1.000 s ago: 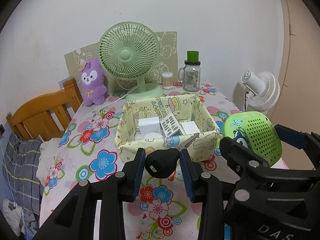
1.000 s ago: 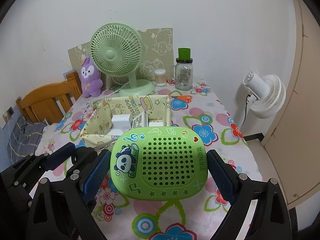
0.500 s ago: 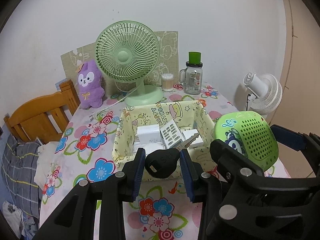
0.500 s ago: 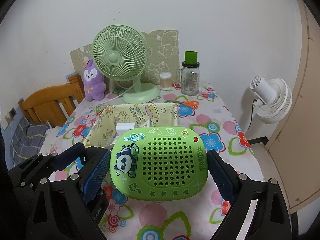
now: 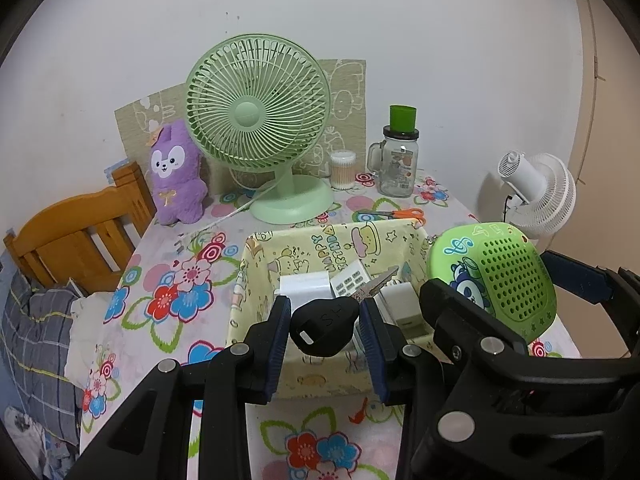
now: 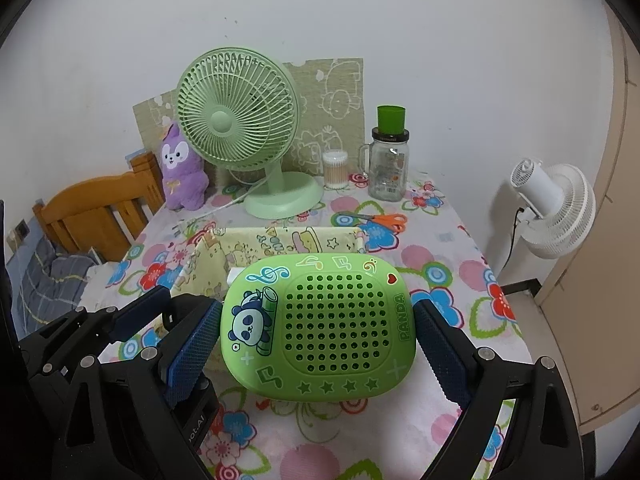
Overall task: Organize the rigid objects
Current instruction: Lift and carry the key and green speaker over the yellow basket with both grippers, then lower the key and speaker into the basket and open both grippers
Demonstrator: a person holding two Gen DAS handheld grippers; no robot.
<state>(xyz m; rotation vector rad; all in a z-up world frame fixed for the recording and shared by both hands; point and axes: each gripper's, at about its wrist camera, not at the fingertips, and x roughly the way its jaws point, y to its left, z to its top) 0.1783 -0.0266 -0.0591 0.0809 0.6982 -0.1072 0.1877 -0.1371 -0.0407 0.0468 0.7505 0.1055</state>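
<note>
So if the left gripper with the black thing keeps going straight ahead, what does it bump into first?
Probably the yellow fabric basket: the left gripper, shut on the black object, points into it, toward the white boxes inside. Depth is hard to judge.

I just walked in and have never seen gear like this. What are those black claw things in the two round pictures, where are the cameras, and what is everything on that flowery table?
There is no robot here: a person holds a pair of hand-held tongs in each hand, and a wide-angle camera on each pair looks forward along its two fingers. That is why each picture is round and bent.

In the left camera's picture, the left tongs are shut on a small black object, above the near edge of a yellow fabric basket that already holds a few white items. In the right camera's picture, the right tongs grip a green panda case.

On the flowered table stand a green fan, a purple plush toy, a glass jar and orange scissors. A white fan stands off to the right.
</note>
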